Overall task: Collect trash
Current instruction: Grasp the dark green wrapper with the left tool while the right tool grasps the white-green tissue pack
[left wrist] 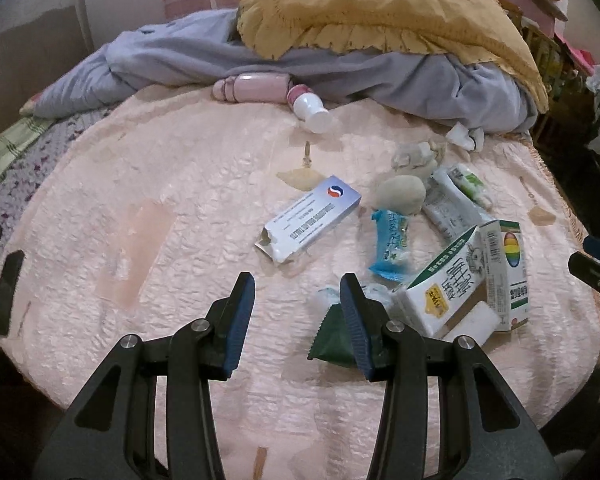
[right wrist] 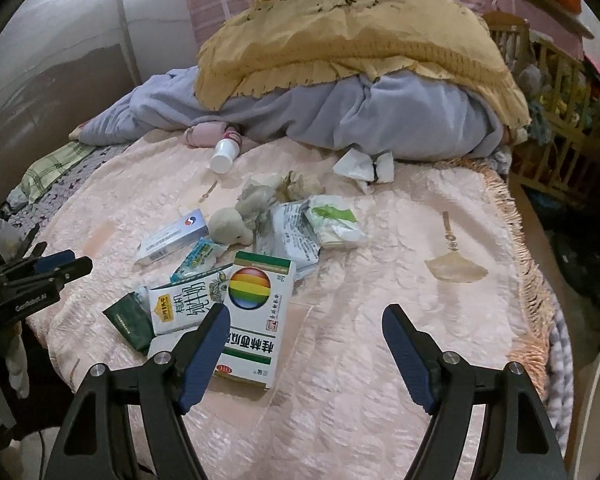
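Observation:
Trash lies on a pink bedspread (left wrist: 140, 208). In the left wrist view I see a torn white-blue box (left wrist: 308, 218), a blue wrapper (left wrist: 392, 246), a milk carton (left wrist: 444, 284), a rainbow-logo box (left wrist: 508, 272), a dark green packet (left wrist: 334, 334) and crumpled tissue (left wrist: 402, 192). My left gripper (left wrist: 298, 290) is open and empty above the bedspread, its right finger over the green packet. My right gripper (right wrist: 306, 320) is open and empty, just right of the rainbow-logo box (right wrist: 256, 316) and milk carton (right wrist: 184, 304). The left gripper also shows in the right wrist view (right wrist: 60, 266).
A white bottle (left wrist: 310, 108) and a pink item (left wrist: 252, 86) lie by a grey blanket (left wrist: 340, 68) under a yellow pillow (left wrist: 380, 4) at the back. White wrappers (right wrist: 324, 224) and folded paper (right wrist: 364, 166) lie farther off. A wooden crib (right wrist: 556, 80) stands right of the fringed edge (right wrist: 528, 280).

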A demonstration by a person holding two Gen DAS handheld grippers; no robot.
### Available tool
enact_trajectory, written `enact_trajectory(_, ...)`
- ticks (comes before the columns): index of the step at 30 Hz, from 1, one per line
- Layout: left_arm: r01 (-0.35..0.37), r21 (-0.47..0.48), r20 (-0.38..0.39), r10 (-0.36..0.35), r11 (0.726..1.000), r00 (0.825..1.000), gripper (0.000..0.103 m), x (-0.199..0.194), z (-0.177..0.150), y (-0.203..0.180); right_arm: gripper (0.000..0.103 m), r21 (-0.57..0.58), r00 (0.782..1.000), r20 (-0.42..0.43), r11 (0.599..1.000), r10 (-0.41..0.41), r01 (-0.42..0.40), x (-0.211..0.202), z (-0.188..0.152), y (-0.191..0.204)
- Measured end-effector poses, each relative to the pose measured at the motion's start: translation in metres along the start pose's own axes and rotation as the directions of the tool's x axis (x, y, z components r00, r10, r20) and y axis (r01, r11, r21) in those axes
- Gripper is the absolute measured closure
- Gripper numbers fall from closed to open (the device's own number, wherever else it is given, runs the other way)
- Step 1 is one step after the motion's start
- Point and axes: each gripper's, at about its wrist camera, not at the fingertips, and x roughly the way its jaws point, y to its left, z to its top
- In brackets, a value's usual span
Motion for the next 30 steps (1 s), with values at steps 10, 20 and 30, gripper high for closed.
enact_trajectory(10, 0.094, 0.01, -0.085, -0.093, 0.996, 0.992, 0.06, 0.018, 0.004, -0.004, 0.027, -0.023, 1.0, -0.025, 1.0, 0.004, -0.005, 0.026, 0.019, -0.005)
enact_trajectory(20, 0.09, 0.046, -0.205, -0.078, 0.995, 0.976, 0.061, 0.041, -0.031, -0.008, 0.027, 0.006, 0.999, -0.034, 1.0, -0.013, 0.014, 0.073, 0.04, -0.035)
enact_trajectory(30, 0.199, 0.023, -0.219, -0.189, 0.98, 0.957, 0.06, 0.059, -0.032, -0.018, 0.027, -0.001, 0.994, -0.109, 1.0, 0.0, -0.001, 0.159, 0.077, -0.049)
